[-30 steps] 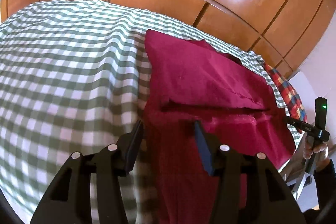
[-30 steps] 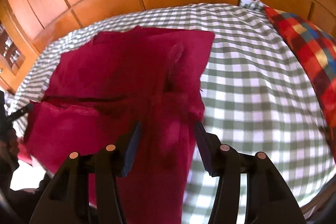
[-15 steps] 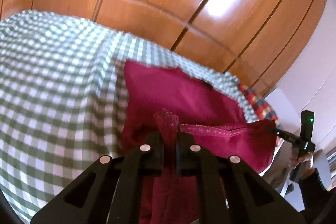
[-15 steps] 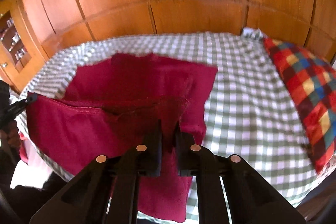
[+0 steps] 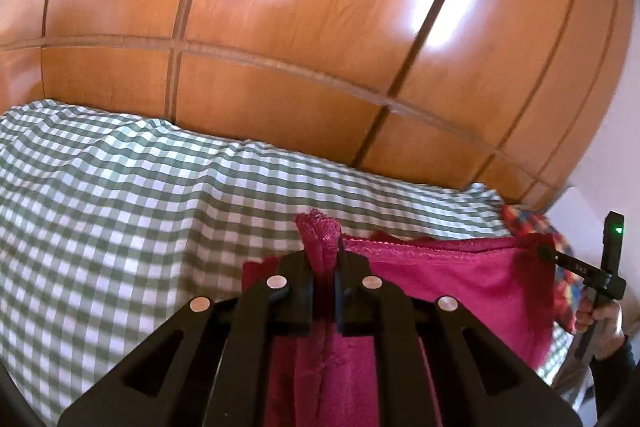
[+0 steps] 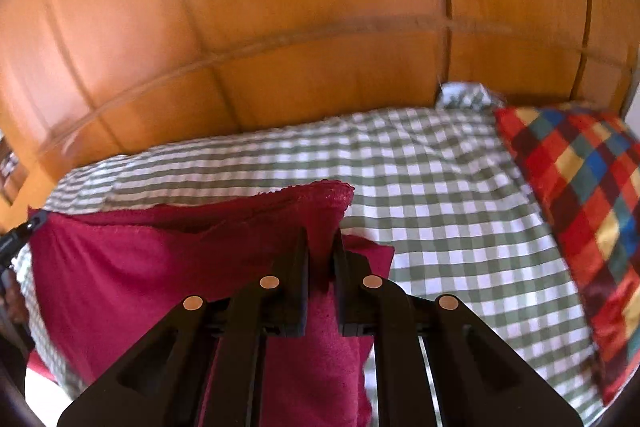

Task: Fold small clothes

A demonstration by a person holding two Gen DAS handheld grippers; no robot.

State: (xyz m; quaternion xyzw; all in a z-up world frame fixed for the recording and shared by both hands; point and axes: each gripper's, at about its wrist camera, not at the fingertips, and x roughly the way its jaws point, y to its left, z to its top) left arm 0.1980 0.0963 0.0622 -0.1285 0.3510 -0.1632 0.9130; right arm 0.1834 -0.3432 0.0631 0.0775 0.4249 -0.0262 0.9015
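A dark red garment hangs stretched between my two grippers above the bed. My left gripper is shut on one top corner of it, with the bunched hem poking up between the jaws. My right gripper is shut on the other top corner of the garment. In the left wrist view the right gripper shows at the far right, holding the far corner. The lower part of the garment hangs below my fingers and is partly hidden by them.
A green and white checked bedcover spreads under the garment. A multicoloured checked pillow lies at the right of the bed. Glossy wooden wardrobe panels stand behind the bed.
Both grippers closed on the garment's corners, then lifted it up off the bed. The garment now hangs taut between them and both views tilt upward toward the wardrobe.
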